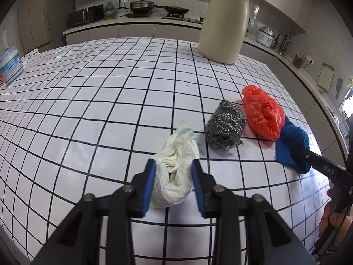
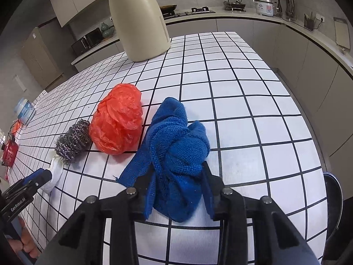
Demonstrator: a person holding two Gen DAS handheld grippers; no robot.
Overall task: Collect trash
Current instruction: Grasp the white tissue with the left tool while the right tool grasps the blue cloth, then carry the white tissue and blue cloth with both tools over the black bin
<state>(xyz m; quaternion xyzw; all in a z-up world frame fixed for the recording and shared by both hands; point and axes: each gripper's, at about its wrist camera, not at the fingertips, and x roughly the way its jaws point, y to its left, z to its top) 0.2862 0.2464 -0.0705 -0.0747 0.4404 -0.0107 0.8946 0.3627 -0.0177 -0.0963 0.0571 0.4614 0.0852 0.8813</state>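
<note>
The left hand-held gripper (image 1: 173, 176) pinches a crumpled white paper wad (image 1: 174, 170) between its blue pads, the wad resting on the white, black-gridded worktop (image 1: 99, 101). The right hand-held gripper (image 2: 176, 183) is clamped on a bunched blue cloth (image 2: 176, 145), which also lies on the worktop. Taking the steel wool scourer (image 1: 225, 128) as the landmark: the paper wad lies just beside it on the near left, close to touching; an orange plastic bag (image 1: 262, 112) sits just beside it on the right; and the blue cloth lies beyond the bag, touching the bag's near end, so the four things form a row across the worktop. Well behind the scourer, near the worktop's far edge, stands a tall cream jug (image 1: 225, 22) with a grey top. Far to the scourer's left, at the worktop's edge, sits a white and blue tub (image 1: 10, 66). A kitchen counter (image 1: 132, 22) with pans runs behind.
</note>
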